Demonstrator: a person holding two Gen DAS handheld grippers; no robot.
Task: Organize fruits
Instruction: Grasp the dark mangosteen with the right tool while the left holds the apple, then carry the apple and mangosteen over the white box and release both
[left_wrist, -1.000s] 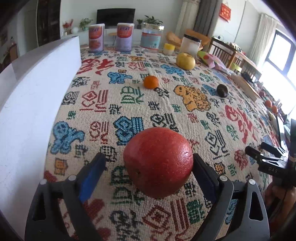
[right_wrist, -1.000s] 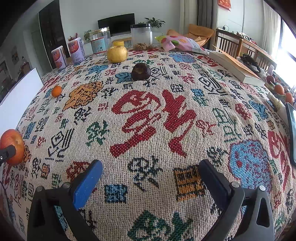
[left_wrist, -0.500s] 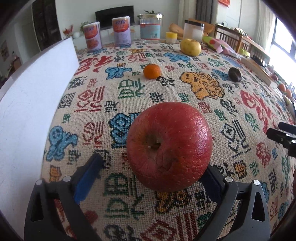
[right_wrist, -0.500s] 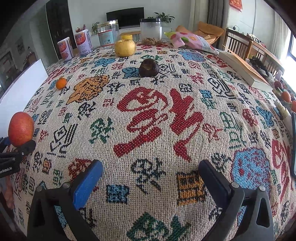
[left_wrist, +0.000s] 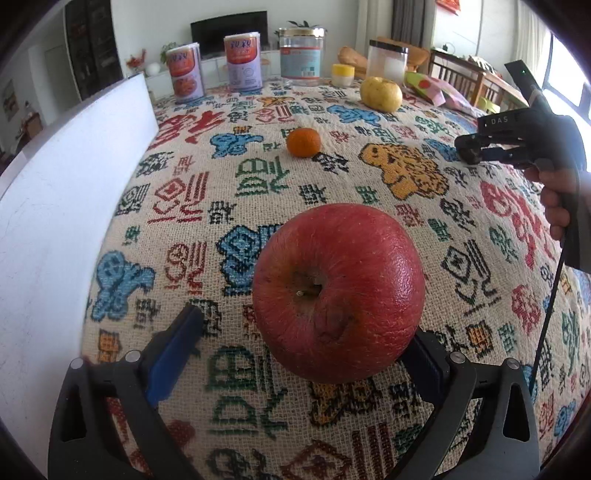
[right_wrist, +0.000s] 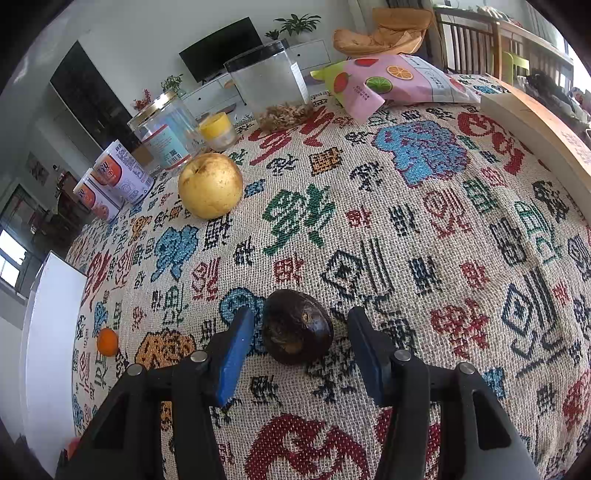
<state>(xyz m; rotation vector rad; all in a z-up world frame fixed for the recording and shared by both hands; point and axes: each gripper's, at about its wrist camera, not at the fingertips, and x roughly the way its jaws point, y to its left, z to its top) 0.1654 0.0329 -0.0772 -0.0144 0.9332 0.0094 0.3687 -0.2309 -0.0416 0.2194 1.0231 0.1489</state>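
A red apple (left_wrist: 338, 291) rests on the patterned tablecloth between the jaws of my left gripper (left_wrist: 306, 341); the jaws are open, the left pad clear of it, the right pad close beside it. My right gripper (right_wrist: 301, 345) is open around a dark brown passion fruit (right_wrist: 296, 326) on the cloth, with gaps on both sides. The right gripper also shows in the left wrist view (left_wrist: 480, 147). A small orange (left_wrist: 303, 142) lies mid-table and also shows in the right wrist view (right_wrist: 107, 342). A yellow pear (right_wrist: 210, 185) sits farther back.
A white board (left_wrist: 66, 206) stands along the table's left side. Two tins (left_wrist: 243, 62), a glass jar (left_wrist: 300, 53), a clear container (right_wrist: 271, 86), a small yellow-lidded jar (right_wrist: 218, 131) and a pink snack bag (right_wrist: 391, 83) line the far edge. A wooden box (right_wrist: 535, 133) lies at right.
My right gripper has moved forward across the table to the passion fruit and narrowed around it. The left view has shifted slightly over the apple; its jaws stay open.
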